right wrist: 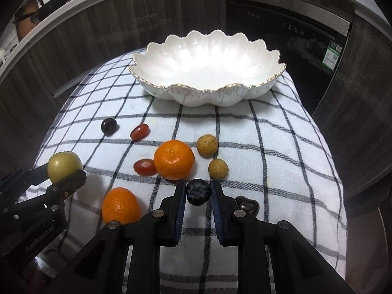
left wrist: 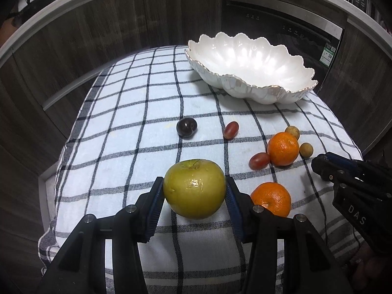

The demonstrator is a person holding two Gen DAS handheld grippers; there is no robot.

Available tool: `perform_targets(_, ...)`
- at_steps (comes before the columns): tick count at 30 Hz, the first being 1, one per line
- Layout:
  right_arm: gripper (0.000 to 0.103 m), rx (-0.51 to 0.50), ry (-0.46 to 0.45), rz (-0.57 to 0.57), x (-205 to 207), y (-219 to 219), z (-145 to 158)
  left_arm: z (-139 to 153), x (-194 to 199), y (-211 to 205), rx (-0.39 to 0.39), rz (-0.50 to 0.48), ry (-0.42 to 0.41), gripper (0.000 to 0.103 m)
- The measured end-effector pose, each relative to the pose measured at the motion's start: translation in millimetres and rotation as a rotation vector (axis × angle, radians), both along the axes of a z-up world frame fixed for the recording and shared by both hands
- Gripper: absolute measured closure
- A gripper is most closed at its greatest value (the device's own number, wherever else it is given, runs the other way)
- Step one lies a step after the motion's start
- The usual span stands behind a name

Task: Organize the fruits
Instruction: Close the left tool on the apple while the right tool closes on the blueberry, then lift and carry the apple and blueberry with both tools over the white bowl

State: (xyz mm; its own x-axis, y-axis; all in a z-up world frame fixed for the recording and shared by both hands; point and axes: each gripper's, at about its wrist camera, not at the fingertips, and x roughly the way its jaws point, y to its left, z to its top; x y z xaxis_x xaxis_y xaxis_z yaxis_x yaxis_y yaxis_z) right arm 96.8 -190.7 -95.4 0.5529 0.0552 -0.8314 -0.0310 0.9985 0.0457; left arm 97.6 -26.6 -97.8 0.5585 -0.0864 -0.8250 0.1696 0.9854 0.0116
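Two grips are set: my left gripper [left wrist: 194, 191] clamps the green apple [left wrist: 194, 188], my right gripper [right wrist: 198, 191] pinches a blueberry [right wrist: 198, 191]. Beyond them, tangerines [right wrist: 174, 159], red grapes [right wrist: 145, 166] and longans [right wrist: 218, 168] lie on the checked cloth [right wrist: 269, 147] before the white scalloped bowl [right wrist: 208, 93].

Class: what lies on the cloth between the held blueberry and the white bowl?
In the right wrist view, a mandarin and two longans lie before the bowl.
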Motion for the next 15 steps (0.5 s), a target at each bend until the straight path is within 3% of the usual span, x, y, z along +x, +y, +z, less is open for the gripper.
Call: perform_targets(15,0.081,-0.006,-0.054,0.0,-3.9,-2.7,19.6,22.3,-3.2,-1.2,0.006,-0.006,-0.053,0.055)
